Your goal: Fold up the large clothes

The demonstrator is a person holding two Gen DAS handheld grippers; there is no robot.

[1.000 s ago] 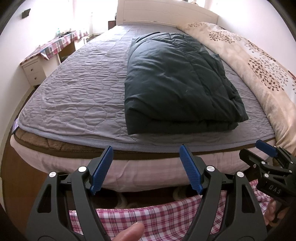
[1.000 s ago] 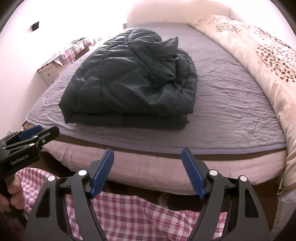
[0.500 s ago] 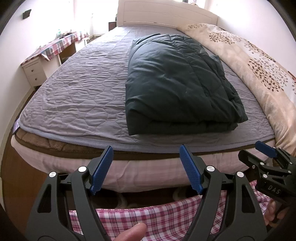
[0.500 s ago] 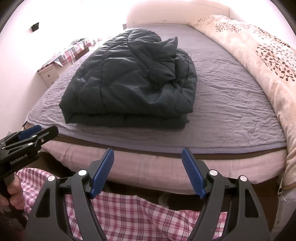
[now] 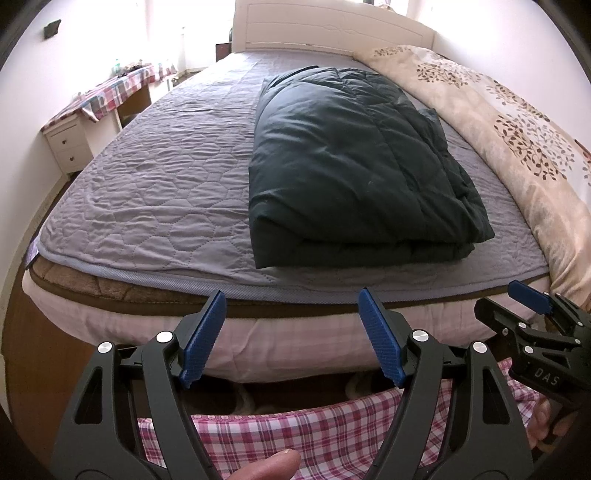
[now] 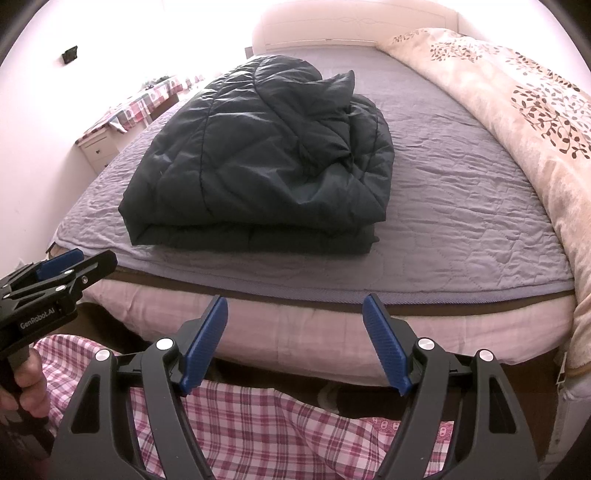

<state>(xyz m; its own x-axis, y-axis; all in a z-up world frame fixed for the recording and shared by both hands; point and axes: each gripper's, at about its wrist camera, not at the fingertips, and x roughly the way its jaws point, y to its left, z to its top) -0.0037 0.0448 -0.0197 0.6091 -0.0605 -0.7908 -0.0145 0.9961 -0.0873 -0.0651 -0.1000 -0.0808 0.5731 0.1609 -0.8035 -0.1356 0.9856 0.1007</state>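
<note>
Both hand-held grippers (image 5: 291, 336) short of jacket (image 5: 354, 170)

Home bedroom — bed (image 5: 155, 206), headboard (image 5: 332, 26)

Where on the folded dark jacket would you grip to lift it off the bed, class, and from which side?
Grip the dark jacket at its near folded edge, coming from the foot of the bed. There its layers lie stacked, facing both open tools, so one pinch could catch them all.
</note>
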